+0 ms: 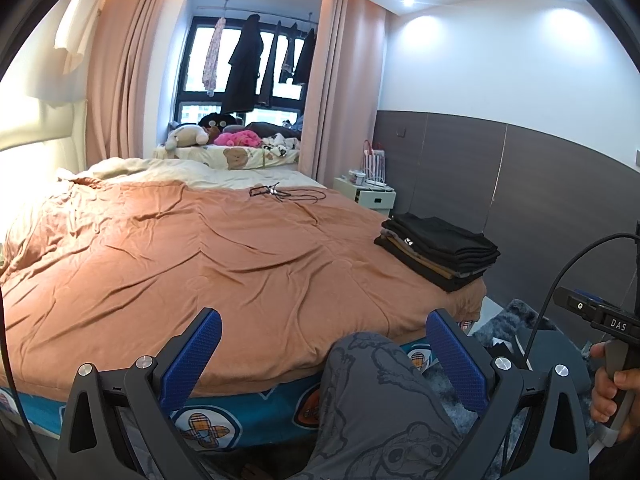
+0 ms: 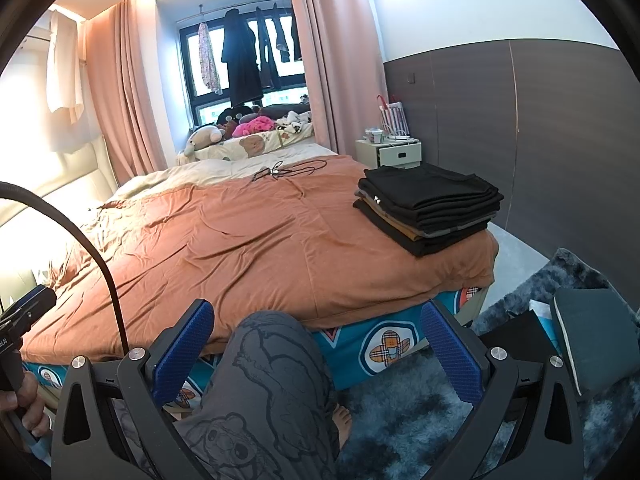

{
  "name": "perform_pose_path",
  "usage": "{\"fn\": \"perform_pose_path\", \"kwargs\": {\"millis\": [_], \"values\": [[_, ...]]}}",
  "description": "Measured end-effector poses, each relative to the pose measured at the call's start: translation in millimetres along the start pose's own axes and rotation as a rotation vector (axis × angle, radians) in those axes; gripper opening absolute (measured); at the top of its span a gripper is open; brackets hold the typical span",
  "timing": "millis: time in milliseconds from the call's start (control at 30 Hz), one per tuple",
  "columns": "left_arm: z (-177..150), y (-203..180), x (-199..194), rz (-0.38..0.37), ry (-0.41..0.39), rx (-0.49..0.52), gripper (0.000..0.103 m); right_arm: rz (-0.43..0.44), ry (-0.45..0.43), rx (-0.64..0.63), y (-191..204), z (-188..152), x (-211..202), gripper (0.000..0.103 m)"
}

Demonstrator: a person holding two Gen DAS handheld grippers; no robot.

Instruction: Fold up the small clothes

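Observation:
A stack of folded dark clothes (image 1: 438,250) sits at the near right corner of the bed, on the orange blanket (image 1: 192,256); it also shows in the right wrist view (image 2: 430,204). My left gripper (image 1: 324,354) is open and empty, held off the foot of the bed. My right gripper (image 2: 316,350) is open and empty, also off the foot of the bed. The person's knee in grey printed trousers (image 1: 372,392) shows between the jaws of each; it also shows in the right wrist view (image 2: 272,380).
A black cable (image 1: 280,194) lies far up the bed. A white bedside cabinet (image 2: 396,152) stands by the grey wall panel. A shaggy blue rug (image 2: 420,416) and a dark cushion (image 2: 592,336) lie on the floor at right. Plush toys (image 1: 224,136) sit by the window.

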State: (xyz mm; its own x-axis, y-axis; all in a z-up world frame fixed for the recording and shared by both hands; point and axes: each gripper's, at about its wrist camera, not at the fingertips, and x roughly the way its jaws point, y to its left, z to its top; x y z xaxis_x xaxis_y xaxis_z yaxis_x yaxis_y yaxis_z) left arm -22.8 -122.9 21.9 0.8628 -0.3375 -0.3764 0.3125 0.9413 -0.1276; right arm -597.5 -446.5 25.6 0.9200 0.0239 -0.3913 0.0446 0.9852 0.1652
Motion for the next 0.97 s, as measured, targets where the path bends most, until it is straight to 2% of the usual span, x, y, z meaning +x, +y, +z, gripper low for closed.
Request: {"fn": "perform_pose_path", "kwargs": {"millis": [967], "values": [[0.0,-6.1,-6.8,0.008,-0.008,-0.006,0.103,0.001,0.003,-0.014,-7.9,4.0,-2.0,0.103]]}}
